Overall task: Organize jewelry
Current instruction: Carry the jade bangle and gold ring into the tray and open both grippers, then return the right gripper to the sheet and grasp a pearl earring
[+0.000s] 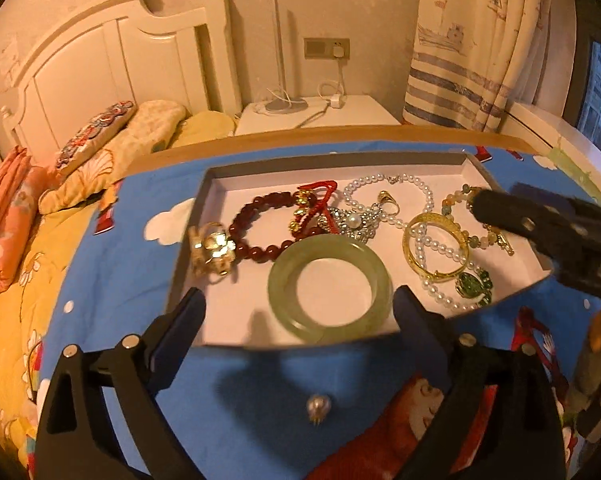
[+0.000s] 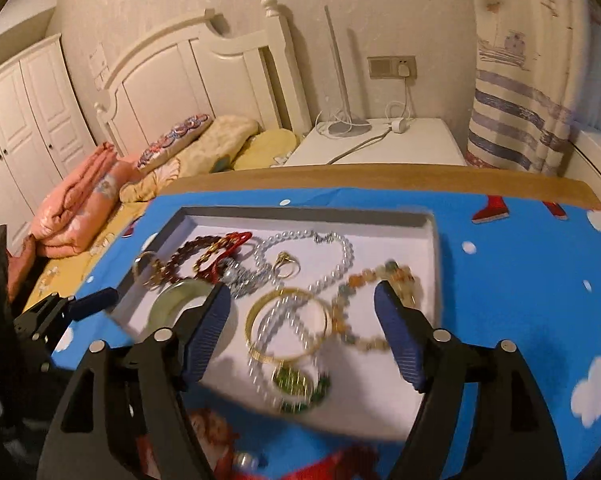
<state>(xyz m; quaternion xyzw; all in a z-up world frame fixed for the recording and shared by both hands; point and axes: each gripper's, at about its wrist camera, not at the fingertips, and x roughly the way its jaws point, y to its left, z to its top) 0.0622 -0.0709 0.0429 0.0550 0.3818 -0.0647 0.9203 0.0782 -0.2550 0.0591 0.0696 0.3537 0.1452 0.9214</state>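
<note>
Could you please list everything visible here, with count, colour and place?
tray: one, white, on the blue cloth
jade bangle: one, pale green, front of tray
red bead bracelet: one, dark red, tray's left
pearl necklace: one, white, tray's middle
gold bangle: one, gold, tray's right
green pendant: one, green, front right corner
loose pearl piece: one, silvery, on cloth before tray
cloth: one, blue, patterned
left gripper: open, around jade bangle without touching it
right gripper: open, over gold bangle

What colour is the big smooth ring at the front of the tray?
Pale green bangle, clearest in the left wrist view.
</note>
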